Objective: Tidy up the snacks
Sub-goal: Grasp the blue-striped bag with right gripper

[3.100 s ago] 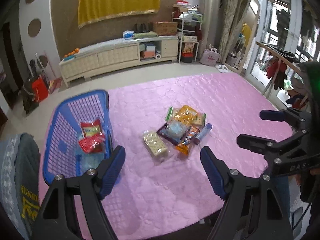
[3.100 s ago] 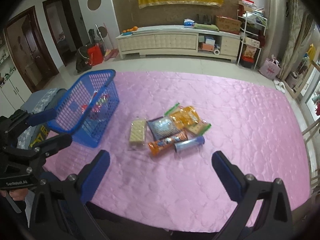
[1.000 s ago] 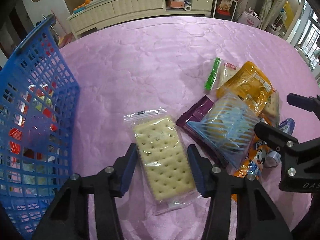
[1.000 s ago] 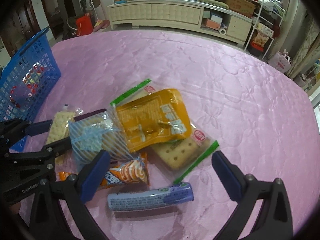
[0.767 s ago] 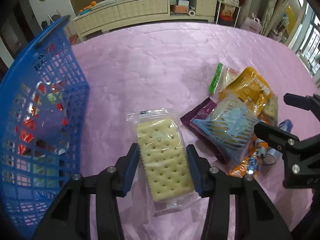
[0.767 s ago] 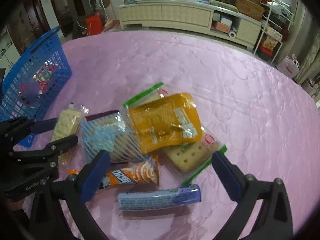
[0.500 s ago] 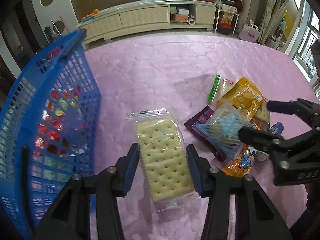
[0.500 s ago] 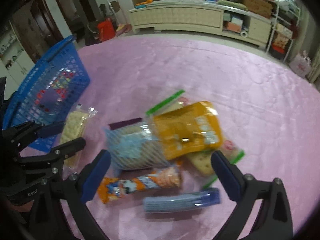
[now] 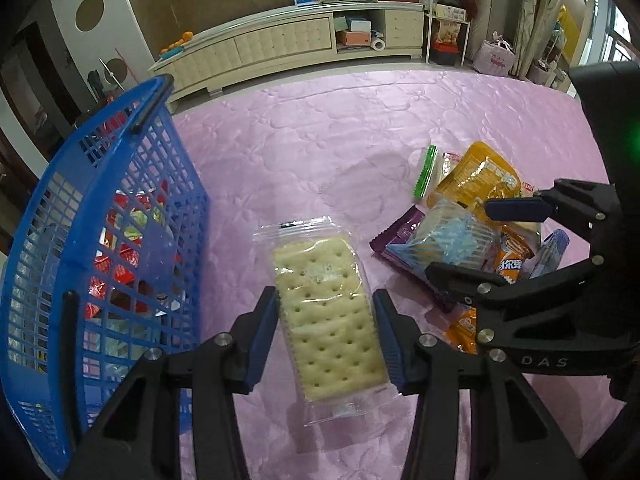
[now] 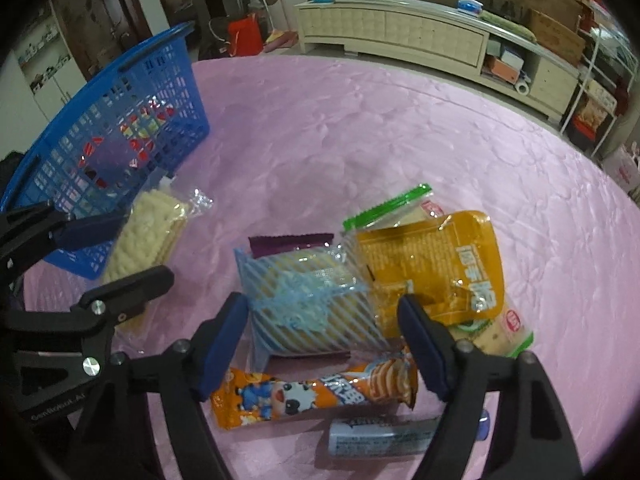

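Note:
My left gripper (image 9: 326, 320) is shut on a clear pack of pale crackers (image 9: 324, 312), held just above the pink cloth (image 9: 320, 128) beside the blue mesh basket (image 9: 168, 184). Red-wrapped snacks lie in the basket (image 10: 168, 80). My right gripper (image 10: 320, 336) reaches into the snack pile, its jaws closing either side of a blue-striped biscuit pack (image 10: 308, 304); the pads do not visibly press it. In the left wrist view that right gripper (image 9: 488, 242) straddles the same striped pack (image 9: 448, 240).
Around the striped pack lie an orange pouch (image 10: 432, 264), a green-edged cracker pack (image 10: 384, 204), a purple wrapper (image 10: 292, 242), an orange wafer bar (image 10: 312, 396) and a blue tube (image 10: 384, 436). A long cream cabinet (image 9: 280, 44) stands beyond the cloth.
The left gripper has lifted the cracker pack slightly and the basket now looms closer on its left. The right gripper moved in over the striped pack and its jaws narrowed.

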### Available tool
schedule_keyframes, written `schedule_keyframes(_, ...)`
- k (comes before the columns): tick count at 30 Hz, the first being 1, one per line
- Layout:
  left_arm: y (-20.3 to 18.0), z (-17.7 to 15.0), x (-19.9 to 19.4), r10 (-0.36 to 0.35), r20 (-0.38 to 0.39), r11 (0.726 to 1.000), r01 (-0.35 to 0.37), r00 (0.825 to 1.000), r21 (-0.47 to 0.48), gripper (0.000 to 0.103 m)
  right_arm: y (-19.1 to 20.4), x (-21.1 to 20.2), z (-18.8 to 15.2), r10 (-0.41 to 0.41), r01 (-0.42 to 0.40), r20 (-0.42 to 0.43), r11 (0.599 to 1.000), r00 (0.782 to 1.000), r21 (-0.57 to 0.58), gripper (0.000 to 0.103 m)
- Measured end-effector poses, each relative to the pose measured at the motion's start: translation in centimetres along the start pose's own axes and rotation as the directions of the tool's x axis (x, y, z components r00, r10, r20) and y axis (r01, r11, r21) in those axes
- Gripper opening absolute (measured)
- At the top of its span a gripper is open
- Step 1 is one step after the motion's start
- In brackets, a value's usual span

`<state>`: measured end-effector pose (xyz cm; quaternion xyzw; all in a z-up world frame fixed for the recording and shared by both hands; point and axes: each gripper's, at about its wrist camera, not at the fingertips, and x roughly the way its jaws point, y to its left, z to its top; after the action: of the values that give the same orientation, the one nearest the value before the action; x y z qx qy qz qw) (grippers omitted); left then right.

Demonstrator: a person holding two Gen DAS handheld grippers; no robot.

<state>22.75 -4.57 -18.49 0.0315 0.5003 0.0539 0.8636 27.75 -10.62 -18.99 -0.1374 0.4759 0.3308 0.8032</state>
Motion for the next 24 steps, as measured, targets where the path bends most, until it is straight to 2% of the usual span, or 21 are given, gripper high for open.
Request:
schedule_keyframes(7,-0.1,0.0,0.6,0.010,-0.011,1.000,-0.010,1.000,0.001,0.045,0.1,0.9,0.3,-0.018,0.018,-0.021,0.999,1.000,-0.027,0.081)
schedule_keyframes(8,0.0,0.0,0.6,0.012,-0.010,1.000,-0.012,1.000,0.001,0.045,0.2,0.9,0.3,-0.014,0.013,-0.037,1.000,0.999,-0.025,0.079)
schedule_keyframes(9,-0.1,0.1,0.7,0.014,-0.009,1.000,-0.014,1.000,-0.001,0.045,0.1,0.9,0.3,-0.003,0.001,-0.045,1.000,0.999,-0.025,0.067)
schedule_keyframes(10,0.0,0.0,0.6,0.016,-0.007,1.000,-0.016,1.000,-0.008,0.045,0.0,0.3,0.3,0.016,-0.016,-0.021,1.000,1.000,-0.010,0.060)
schedule_keyframes(17,0.1,-1.0,-1.3,0.026,0.009,0.999,-0.026,1.000,-0.047,0.045,-0.6,-1.7,-0.3,0.031,-0.031,0.025,0.999,0.999,0.025,0.059)
schedule_keyframes(24,-0.1,-1.5,-5.3,-0.002,0.078,0.998,0.008,0.997,-0.066,0.045,0.7,-5.9,-1.4,-0.042,0.038,0.047,0.996,0.998,0.075,0.059)
